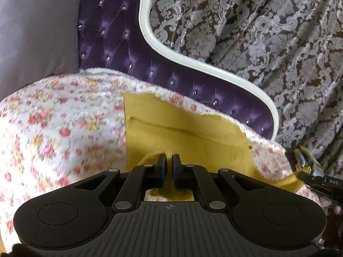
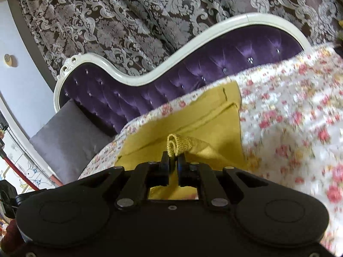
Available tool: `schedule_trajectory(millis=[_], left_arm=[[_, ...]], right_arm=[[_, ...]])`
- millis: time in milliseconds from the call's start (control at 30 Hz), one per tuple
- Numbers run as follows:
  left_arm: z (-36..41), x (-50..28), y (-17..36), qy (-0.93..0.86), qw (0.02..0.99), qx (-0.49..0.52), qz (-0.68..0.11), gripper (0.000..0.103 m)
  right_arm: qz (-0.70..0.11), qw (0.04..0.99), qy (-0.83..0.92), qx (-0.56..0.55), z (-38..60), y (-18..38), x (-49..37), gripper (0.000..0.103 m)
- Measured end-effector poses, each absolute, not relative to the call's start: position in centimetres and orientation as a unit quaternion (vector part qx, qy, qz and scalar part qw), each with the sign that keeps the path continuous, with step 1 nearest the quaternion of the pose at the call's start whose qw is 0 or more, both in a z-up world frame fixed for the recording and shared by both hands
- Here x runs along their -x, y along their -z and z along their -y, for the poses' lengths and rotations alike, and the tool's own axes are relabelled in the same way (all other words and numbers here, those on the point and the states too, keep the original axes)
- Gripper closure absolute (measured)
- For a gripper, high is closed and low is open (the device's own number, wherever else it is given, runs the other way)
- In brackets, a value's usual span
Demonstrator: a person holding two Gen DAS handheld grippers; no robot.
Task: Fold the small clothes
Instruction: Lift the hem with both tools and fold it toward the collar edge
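Curtain (image 1: 268, 42) behind everything: dark brown with a pale grey leaf pattern, hanging in folds. In front of it a sofa back (image 1: 133, 49), purple button-tufted fabric with a curved white frame. Grey cushion (image 1: 36, 34) leans at the sofa's end. Seat is covered by a white blanket (image 1: 53, 117) with small red and yellow flowers; blurred in both views.

Yellow garment (image 1: 182, 132) lies on the blanket near the sofa back, far part flat with a seam line across it, near edge lifted off the blanket at two points.

Left gripper (image 1: 168, 160): jaws pressed together, pinching a ribbed edge of the yellow garment. Right gripper (image 2: 174, 156): jaws nearly closed, pinching another bit of ribbed edge, a small loop of knit sticks up above the fingertips. From the left camera, the right gripper's tip shows at the far right edge, clamped on a corner of the same cloth.
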State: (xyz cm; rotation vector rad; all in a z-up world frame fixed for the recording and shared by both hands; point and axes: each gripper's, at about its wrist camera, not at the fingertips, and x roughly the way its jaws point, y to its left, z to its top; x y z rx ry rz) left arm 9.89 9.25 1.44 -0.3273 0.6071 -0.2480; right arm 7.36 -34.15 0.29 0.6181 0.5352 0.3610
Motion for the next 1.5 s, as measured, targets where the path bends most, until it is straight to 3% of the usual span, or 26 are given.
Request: schedule_trajectory(millis=[567, 1033, 1333, 1500], left_arm=[[-8.8, -24.4, -2.8, 0.115, 0.936, 0.16, -0.293, 0.097], [-10.0, -34.5, 2.9, 0.077, 0.92, 0.17, -0.346, 0.097], [-10.2, -38.3, 5.3, 0.054, 0.923, 0.171, -0.341, 0.097], [-11.5, -39.7, 5.9, 0.045, 0.919, 0.182, -0.346, 0.094]], right_arm=[[-0.228, 0.918, -0.146, -0.29, 35.4, -0.1, -22.5, 0.09], [-0.282, 0.912, -0.119, -0.271, 33.0, 5.0, -32.9, 0.09], [-0.306, 0.91, -0.095, -0.262, 32.2, 7.0, -36.0, 0.09], [-0.314, 0.91, -0.083, -0.258, 32.2, 7.9, -36.3, 0.083]])
